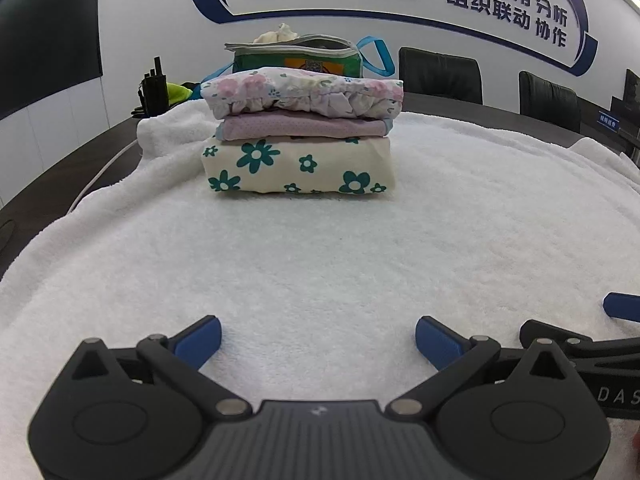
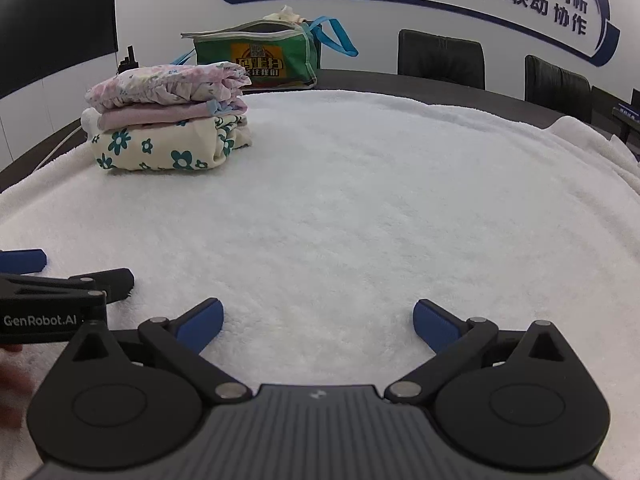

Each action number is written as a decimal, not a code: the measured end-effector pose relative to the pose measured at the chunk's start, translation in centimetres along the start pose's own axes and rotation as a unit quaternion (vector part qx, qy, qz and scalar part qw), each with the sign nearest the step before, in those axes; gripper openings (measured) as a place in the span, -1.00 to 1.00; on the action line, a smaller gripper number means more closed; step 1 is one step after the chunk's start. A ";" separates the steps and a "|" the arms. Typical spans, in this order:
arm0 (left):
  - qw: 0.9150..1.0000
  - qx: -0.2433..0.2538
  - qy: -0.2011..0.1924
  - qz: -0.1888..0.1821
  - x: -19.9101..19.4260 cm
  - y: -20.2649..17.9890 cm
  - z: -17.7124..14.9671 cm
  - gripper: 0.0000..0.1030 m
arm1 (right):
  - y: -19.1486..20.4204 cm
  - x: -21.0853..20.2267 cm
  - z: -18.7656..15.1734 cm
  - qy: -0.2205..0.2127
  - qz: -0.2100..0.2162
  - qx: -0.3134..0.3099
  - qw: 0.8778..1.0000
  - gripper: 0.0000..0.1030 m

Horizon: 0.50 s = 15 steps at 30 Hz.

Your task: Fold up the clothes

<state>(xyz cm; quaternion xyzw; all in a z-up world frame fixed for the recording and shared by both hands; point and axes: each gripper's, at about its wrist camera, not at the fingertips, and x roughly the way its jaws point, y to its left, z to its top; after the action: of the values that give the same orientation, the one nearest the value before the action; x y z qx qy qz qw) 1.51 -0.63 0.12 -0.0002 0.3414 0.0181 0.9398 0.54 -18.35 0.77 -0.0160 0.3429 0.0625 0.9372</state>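
A stack of three folded garments [image 1: 300, 132] sits on the white towel [image 1: 320, 248] straight ahead in the left wrist view: a cream one with teal flowers [image 1: 296, 166] at the bottom, a plain pink one [image 1: 300, 126] in the middle, a pastel floral one [image 1: 304, 92] on top. The stack also shows at the far left in the right wrist view [image 2: 168, 120]. My left gripper [image 1: 318, 340] is open and empty, low over the towel. My right gripper [image 2: 318, 324] is open and empty, beside the left one.
A green bag [image 1: 298, 58] with blue straps stands behind the stack, with cloth showing at its top; it also shows in the right wrist view [image 2: 260, 58]. Black office chairs [image 1: 440, 74] line the far edge of the dark table [image 1: 460, 102]. A black radio [image 1: 154, 88] stands at the back left.
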 end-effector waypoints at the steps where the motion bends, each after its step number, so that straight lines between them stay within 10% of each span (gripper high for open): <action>1: 1.000 0.000 0.000 -0.001 0.0 0.0 0.0 1.00 | 0.0 0.0 0.0 0.000 0.000 0.000 1.000 0.99; 15: 1.000 0.003 -0.001 -0.008 -0.4 0.1 -0.2 1.00 | -0.3 -0.1 -0.1 -0.001 0.005 -0.001 1.000 0.99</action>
<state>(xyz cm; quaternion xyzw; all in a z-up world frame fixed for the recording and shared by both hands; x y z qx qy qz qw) 1.06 -0.53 0.19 0.0001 0.3406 0.0092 0.9402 0.49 -18.64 0.76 -0.0150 0.3419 0.0678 0.9372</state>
